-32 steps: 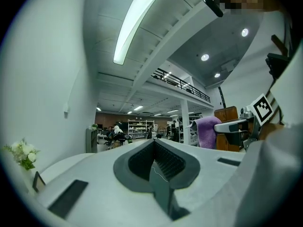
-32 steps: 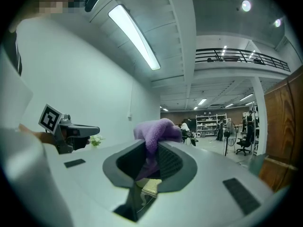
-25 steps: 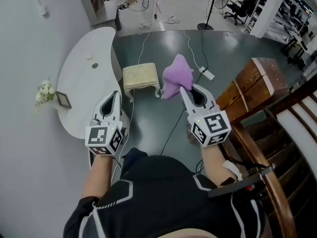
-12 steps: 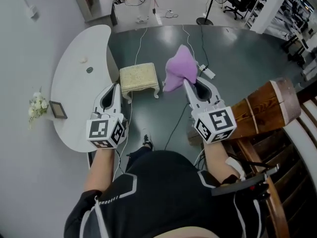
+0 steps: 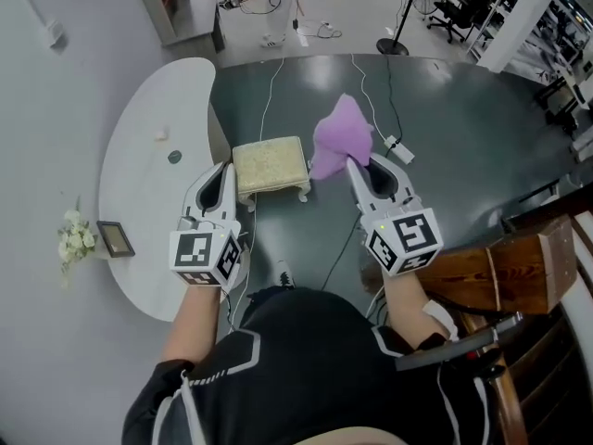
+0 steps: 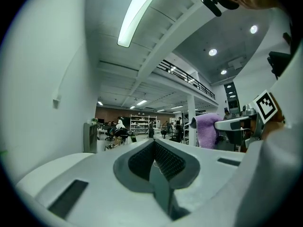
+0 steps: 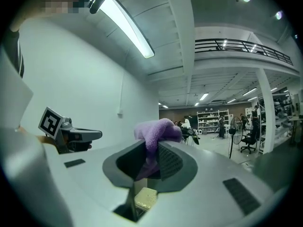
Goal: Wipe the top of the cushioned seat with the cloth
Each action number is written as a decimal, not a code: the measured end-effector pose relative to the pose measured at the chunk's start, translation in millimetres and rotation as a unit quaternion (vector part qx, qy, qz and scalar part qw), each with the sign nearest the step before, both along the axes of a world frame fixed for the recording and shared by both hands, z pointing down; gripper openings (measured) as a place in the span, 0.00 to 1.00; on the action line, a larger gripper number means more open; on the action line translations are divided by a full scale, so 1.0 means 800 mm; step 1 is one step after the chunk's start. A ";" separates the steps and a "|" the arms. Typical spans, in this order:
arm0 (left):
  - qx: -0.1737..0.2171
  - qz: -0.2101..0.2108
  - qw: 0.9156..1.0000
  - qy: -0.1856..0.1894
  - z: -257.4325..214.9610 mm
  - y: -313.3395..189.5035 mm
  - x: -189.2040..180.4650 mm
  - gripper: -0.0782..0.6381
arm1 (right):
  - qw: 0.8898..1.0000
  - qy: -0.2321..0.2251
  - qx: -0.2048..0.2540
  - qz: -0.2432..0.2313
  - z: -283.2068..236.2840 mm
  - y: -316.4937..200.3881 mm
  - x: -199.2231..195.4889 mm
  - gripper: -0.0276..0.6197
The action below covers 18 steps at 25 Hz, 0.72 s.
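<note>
The cushioned seat [image 5: 271,165] is a small cream footstool on the dark floor, seen in the head view just beyond and between my two grippers. My right gripper [image 5: 356,162] is shut on a purple cloth [image 5: 341,135], which bunches up above its tips to the right of the stool. In the right gripper view the cloth [image 7: 155,132] fills the jaws, and the stool [image 7: 145,198] shows small below them. My left gripper [image 5: 222,169] hovers at the stool's left edge; its jaws [image 6: 154,149] are shut with nothing between them.
A white curved table [image 5: 139,184] stands at the left with a picture frame [image 5: 115,238] and flowers [image 5: 74,239]. A wooden chair [image 5: 496,276] stands close at the right. Cables [image 5: 339,241] and a power strip [image 5: 400,146] lie on the floor beyond the stool.
The stool now sits nearer, closer to the left gripper's tips. The wooden chair has slid lower and to the right in view. The cloth stays gripped in the right gripper.
</note>
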<state>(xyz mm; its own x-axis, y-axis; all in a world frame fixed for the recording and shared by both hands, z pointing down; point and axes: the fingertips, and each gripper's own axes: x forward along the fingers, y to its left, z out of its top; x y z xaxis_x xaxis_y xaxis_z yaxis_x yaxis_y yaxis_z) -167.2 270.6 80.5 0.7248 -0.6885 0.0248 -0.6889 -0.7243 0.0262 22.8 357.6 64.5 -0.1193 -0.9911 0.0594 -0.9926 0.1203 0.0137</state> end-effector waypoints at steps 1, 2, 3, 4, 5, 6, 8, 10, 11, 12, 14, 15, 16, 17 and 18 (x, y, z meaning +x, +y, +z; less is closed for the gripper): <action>-0.003 0.001 1.000 0.003 0.001 -0.011 0.001 0.11 | 1.000 0.001 -0.003 0.000 0.001 -0.013 0.001 0.15; -0.005 0.001 1.000 0.008 0.001 -0.023 0.001 0.11 | 1.000 0.004 -0.006 0.000 0.002 -0.025 0.001 0.15; -0.006 0.001 1.000 0.013 0.000 -0.035 -0.001 0.11 | 1.000 0.008 -0.008 0.000 0.002 -0.037 -0.001 0.15; -0.005 -0.001 1.000 0.019 -0.002 -0.046 -0.004 0.11 | 1.000 0.014 -0.008 -0.002 0.002 -0.050 -0.003 0.15; -0.004 -0.002 1.000 0.025 -0.004 -0.058 -0.007 0.12 | 1.000 0.020 -0.009 -0.003 0.001 -0.064 -0.005 0.15; -0.001 -0.002 1.000 0.029 -0.006 -0.068 -0.009 0.11 | 1.000 0.025 -0.010 -0.004 0.000 -0.077 -0.006 0.15; 0.000 0.002 1.000 0.031 -0.006 -0.084 -0.009 0.11 | 0.999 0.029 -0.015 -0.005 0.002 -0.099 -0.005 0.15; -0.003 0.007 0.999 0.033 -0.002 -0.101 -0.008 0.11 | 0.999 0.034 -0.018 -0.007 0.004 -0.118 -0.006 0.15; -0.004 0.007 0.999 0.036 0.000 -0.110 -0.009 0.11 | 0.999 0.037 -0.017 -0.010 0.005 -0.128 -0.007 0.15; -0.005 0.006 0.999 0.041 0.001 -0.120 -0.009 0.11 | 0.999 0.039 -0.017 -0.013 0.005 -0.138 -0.008 0.15; -0.009 0.002 0.999 0.051 0.002 -0.129 -0.011 0.11 | 0.999 0.040 -0.021 -0.021 0.005 -0.153 -0.010 0.15; -0.012 -0.001 0.999 0.051 0.004 -0.132 -0.011 0.11 | 0.999 0.041 -0.023 -0.026 0.005 -0.159 -0.010 0.15; -0.015 -0.004 0.999 0.047 0.005 -0.135 -0.010 0.11 | 0.998 0.042 -0.024 -0.030 0.005 -0.167 -0.009 0.15; -0.016 -0.008 0.999 0.041 0.007 -0.140 -0.009 0.11 | 0.998 0.042 -0.024 -0.033 0.004 -0.175 -0.006 0.15; -0.016 -0.014 0.999 0.034 0.009 -0.146 -0.006 0.11 | 0.998 0.039 -0.023 -0.037 0.004 -0.183 -0.002 0.15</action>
